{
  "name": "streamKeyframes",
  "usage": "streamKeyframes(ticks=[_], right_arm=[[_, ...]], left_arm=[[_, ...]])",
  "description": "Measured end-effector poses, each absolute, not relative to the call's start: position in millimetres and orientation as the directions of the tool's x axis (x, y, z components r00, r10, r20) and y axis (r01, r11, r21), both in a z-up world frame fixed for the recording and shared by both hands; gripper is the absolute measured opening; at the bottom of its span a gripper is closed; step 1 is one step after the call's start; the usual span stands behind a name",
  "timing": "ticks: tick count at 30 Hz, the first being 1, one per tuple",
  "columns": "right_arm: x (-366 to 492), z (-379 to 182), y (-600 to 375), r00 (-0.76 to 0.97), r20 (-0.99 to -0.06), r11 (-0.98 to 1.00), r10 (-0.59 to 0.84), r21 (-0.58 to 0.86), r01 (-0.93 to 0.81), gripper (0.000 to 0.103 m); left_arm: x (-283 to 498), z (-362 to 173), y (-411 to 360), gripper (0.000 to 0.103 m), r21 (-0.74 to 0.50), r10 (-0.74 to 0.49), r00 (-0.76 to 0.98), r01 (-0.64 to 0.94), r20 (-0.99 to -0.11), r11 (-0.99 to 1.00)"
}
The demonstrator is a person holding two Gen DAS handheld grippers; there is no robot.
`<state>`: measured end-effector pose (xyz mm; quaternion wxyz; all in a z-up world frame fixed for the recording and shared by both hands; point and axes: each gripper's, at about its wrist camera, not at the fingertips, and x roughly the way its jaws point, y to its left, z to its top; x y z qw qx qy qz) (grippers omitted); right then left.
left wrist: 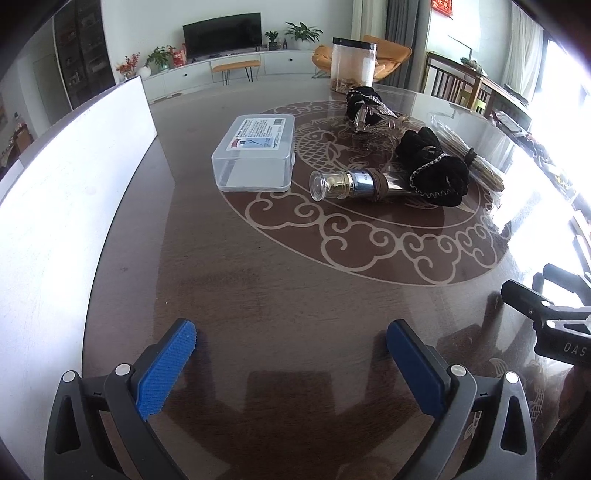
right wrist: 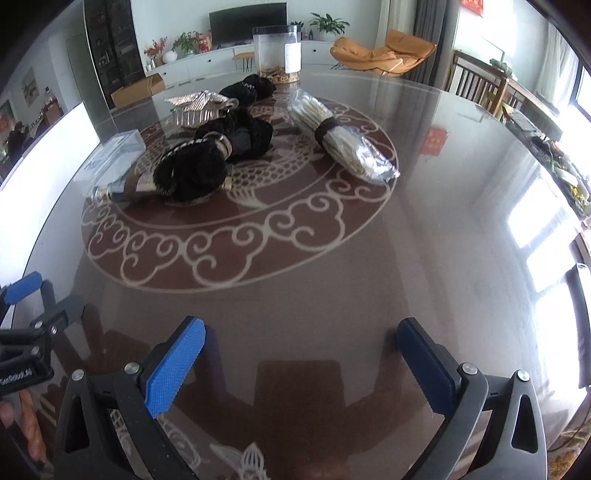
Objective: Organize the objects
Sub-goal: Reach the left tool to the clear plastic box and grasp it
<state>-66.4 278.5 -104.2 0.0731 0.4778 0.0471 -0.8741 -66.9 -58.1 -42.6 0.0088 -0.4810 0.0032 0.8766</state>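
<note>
Now both claws, left claw point(left wrist: 291, 341) and right claw point(right wrist: 301, 338), spread wide, gripping nothing; mid-frame on tabletop point(left wrist: 280, 280): one clear box point(left wrist: 255, 153), one jar point(left wrist: 352, 62), two black pouches point(left wrist: 436, 162).

- A dark television point(left wrist: 222, 32) sits on a long white cabinet point(left wrist: 229, 66) against the far wall.
- Potted plants point(left wrist: 303, 32) and red flowers point(left wrist: 128, 65) line the cabinet top.
- An orange lounge chair point(right wrist: 384, 51) stands beyond the round table point(left wrist: 258, 280), which bears a pale fish-and-cloud pattern.
- A white board point(left wrist: 66, 192) stands upright at the table's left edge.
- Wooden chairs point(right wrist: 480, 88) stand near bright windows.
</note>
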Motion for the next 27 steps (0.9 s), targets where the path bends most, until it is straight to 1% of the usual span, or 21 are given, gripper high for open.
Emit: streamKeyframes(ticks=[1, 4, 6, 9, 13, 16, 19, 21, 22, 23, 24, 27], right_arm=[[-65, -104, 279, -0.542, -0.836, -0.984, -0.085, -0.014, 0.176, 0.103], [-56, -105, 281, -0.590, -0.801, -0.984, -0.099, -0.010, 0.179, 0.103], [-55, -106, 281, -0.594, -0.799, -0.984, -0.098, -0.011, 0.178, 0.103], [-54, -105, 280, -0.598, -0.796, -0.985, -0.097, -0.011, 0.175, 0.103], [-55, -106, 280, -0.598, -0.796, -0.985, -0.097, -0.011, 0.175, 0.103], [-55, -106, 280, -0.598, -0.796, -0.985, -0.097, -0.011, 0.175, 0.103], [-55, -106, 280, -0.598, -0.796, -0.985, -0.097, -0.011, 0.175, 0.103], [-55, -106, 280, -0.598, -0.796, -0.985, -0.097, -0.011, 0.175, 0.103], [-55, -106, 280, -0.598, -0.796, -0.985, -0.097, -0.011, 0.175, 0.103], [-55, -106, 280, -0.598, -0.796, -0.985, -0.097, -0.011, 0.175, 0.103], [-55, -106, 280, -0.598, -0.796, -0.985, -0.097, -0.011, 0.175, 0.103], [-55, -106, 280, -0.598, -0.796, -0.985, -0.097, -0.011, 0.175, 0.103]], left_arm=[[-71, -42, -60, 0.103, -0.010, 0.020, -0.526, -0.021, -0.850, -1.000], [-86, -33, -74, 0.103, -0.087, 0.079, -0.510, -0.009, -0.856, -0.996], [-104, -20, -85, 0.103, -0.109, 0.080, -0.525, 0.025, -0.847, -0.994], [-146, -5, -96, 0.103, -0.117, 0.074, -0.506, 0.053, -0.859, -0.992], [-205, -6, -99, 0.103, -0.089, 0.069, -0.425, 0.029, -0.902, -0.996], [-230, -11, -95, 0.103, -0.074, 0.064, -0.411, 0.008, -0.909, -0.997], [-249, -27, -92, 0.103, -0.079, 0.075, -0.359, -0.002, -0.930, -0.997], [-254, -32, -91, 0.103, -0.064, 0.060, -0.365, -0.001, -0.929, -0.998], [-253, -31, -91, 0.096, -0.052, 0.049, -0.388, -0.003, -0.921, -0.999], [-252, -28, -92, 0.072, -0.046, 0.042, -0.417, -0.002, -0.908, -0.999], [-250, -25, -94, 0.060, -0.031, 0.025, -0.444, 0.006, -0.896, -1.000], [-244, -23, -106, 0.061, -0.063, 0.036, -0.464, 0.044, -0.885, -0.997]])
